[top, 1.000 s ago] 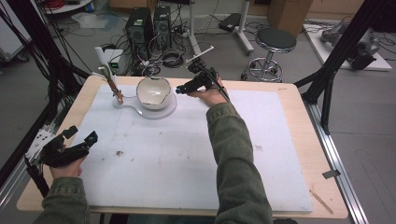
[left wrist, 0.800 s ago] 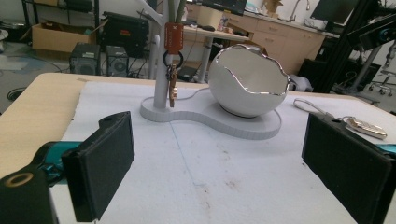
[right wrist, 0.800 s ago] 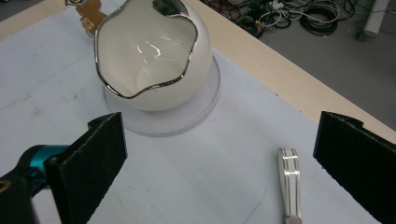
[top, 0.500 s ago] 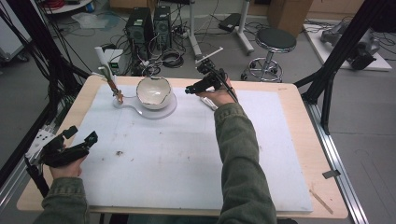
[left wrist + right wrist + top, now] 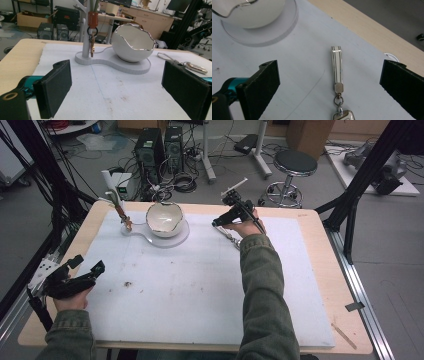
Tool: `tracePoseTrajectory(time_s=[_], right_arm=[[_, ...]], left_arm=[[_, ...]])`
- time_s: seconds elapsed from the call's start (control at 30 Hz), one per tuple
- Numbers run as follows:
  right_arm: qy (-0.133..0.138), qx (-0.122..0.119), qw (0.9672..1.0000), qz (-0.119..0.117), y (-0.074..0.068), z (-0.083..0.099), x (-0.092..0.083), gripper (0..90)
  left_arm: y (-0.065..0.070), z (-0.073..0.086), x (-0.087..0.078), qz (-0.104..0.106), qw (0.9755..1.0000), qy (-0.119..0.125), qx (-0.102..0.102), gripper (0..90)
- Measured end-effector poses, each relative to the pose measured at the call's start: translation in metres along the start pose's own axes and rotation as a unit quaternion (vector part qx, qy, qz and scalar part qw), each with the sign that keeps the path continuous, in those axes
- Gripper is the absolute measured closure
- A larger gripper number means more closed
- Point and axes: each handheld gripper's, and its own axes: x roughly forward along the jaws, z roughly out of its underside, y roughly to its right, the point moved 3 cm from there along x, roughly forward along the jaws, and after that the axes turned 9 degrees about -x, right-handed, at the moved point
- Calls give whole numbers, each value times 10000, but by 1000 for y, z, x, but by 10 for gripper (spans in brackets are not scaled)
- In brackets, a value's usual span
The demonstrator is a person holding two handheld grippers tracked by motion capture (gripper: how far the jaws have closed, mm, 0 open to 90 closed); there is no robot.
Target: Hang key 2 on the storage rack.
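Reaching forward over the white mat (image 5: 200, 290), the right gripper (image 5: 231, 218) hangs with jaws wide apart above the key fob (image 5: 337, 75), which lies flat beside the bowl (image 5: 164, 219). Resting at the near left edge, the left gripper (image 5: 75, 277) is open and empty.

A key fob (image 5: 342, 115) with a white strap (image 5: 336, 67) lies flat on the white mat (image 5: 200, 285), toward the mat's far edge, a little right of its middle. The strap is pale with dark lines along its length and a looped end. It runs straight from a hexagonal metal clasp (image 5: 338, 87), and small metal rings (image 5: 339, 101) link the clasp to the light, metal-edged fob. The looped end lies near the mat's far edge.
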Motion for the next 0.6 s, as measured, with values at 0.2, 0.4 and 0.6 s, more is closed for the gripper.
tracePoseTrajectory(time_s=[0.2,0.4,0.6], right_arm=[[-52,9,10000,-2,4,5,4,17],[-42,85,10000,-1,11,7,13,17],[-99,124,9999,-3,17,11,28,18]], left_arm=[[0,0,-1,-2,10000,5,1,97],[0,0,0,-9,10000,7,-9,97],[-1,0,0,-15,10000,-10,7,98]])
